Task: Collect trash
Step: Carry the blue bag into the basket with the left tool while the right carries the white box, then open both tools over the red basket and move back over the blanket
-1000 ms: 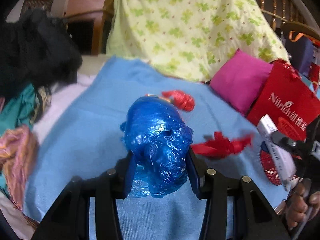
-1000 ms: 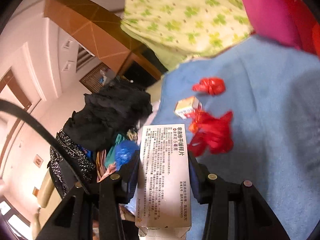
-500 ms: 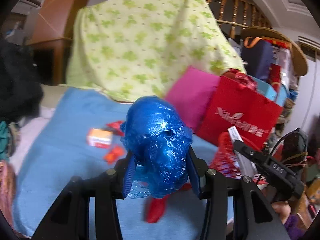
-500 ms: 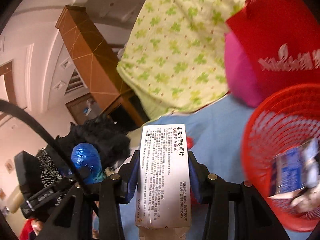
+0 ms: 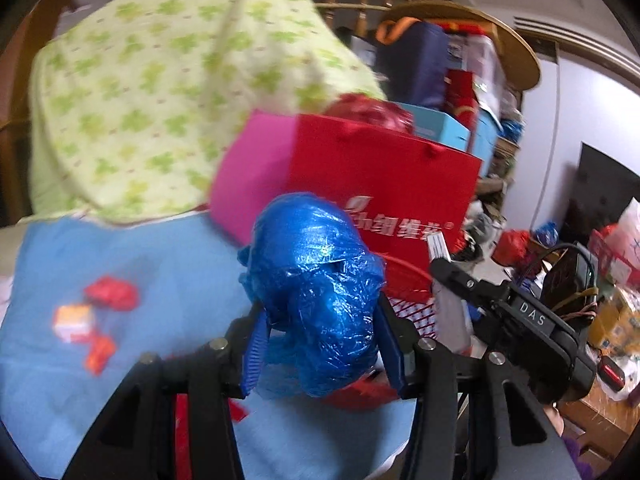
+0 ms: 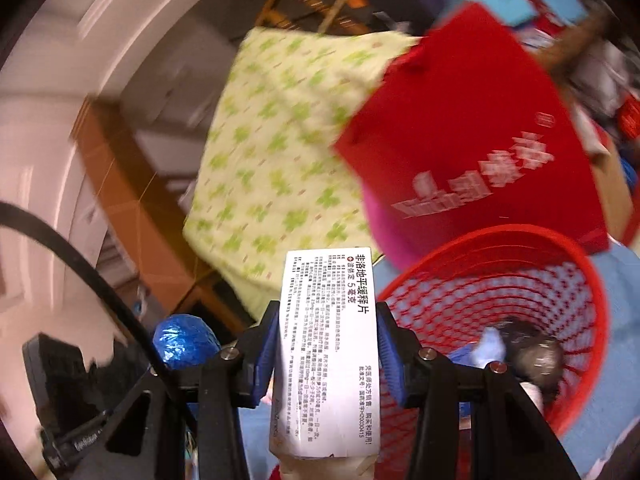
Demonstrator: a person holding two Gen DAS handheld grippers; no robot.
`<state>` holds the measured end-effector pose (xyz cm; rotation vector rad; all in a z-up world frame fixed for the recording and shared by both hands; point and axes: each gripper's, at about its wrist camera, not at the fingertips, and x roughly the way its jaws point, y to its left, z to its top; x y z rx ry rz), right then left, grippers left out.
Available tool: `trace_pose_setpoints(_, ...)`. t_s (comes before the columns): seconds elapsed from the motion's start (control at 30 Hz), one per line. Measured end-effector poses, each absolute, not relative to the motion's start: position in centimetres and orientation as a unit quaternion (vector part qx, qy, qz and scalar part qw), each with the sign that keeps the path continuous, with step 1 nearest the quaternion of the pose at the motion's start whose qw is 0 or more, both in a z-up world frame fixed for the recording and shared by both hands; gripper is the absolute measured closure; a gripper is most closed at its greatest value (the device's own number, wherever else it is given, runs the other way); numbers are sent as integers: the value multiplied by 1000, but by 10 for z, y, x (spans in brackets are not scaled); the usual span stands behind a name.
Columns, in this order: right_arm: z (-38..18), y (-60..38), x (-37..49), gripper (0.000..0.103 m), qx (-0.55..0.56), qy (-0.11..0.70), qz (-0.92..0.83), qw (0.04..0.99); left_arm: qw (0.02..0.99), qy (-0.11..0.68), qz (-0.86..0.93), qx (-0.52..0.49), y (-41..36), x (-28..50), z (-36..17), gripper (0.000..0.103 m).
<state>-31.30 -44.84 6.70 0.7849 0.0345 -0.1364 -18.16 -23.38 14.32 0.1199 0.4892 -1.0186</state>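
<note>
We see a red mesh basket (image 6: 576, 280) on the blue blanket (image 5: 160, 264), with a red paper bag (image 5: 384, 176) just behind it. Our left gripper (image 5: 320, 344) is letting go, its jaws opening around a crumpled blue plastic bag (image 5: 316, 280) just beside the basket. Our right gripper (image 6: 328, 356) pinches a white medicine box (image 6: 328, 352) near the basket's rim.

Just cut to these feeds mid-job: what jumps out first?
A crumpled blue plastic bag fills the left hand-held gripper, whose jaws are opening around it. In the right hand-held gripper sits a white medicine box, with the red mesh basket just to its right, trash already inside.
</note>
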Motion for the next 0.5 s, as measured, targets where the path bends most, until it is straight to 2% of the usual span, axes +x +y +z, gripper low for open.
trace_pose_setpoints(0.1,55,-474,-326,54,431,8,-93,898,829,242,-500,69,-269,-181,138,46)
trace_pose_setpoints(0.2,46,-493,-333,50,461,8,-118,879,821,256,-502,93,-303,-178,128,34)
trace_pose_setpoints(0.27,41,-502,-333,23,483,14,-129,866,818,267,-498,108,-314,-174,120,34)
trace_pose_setpoints(0.4,36,-508,-335,22,498,18,-129,857,823,274,-487,98,-295,-166,112,34)
trace_pose_setpoints(0.5,48,-497,-331,22,459,15,-124,880,842,264,-462,93,-258,-154,111,34)
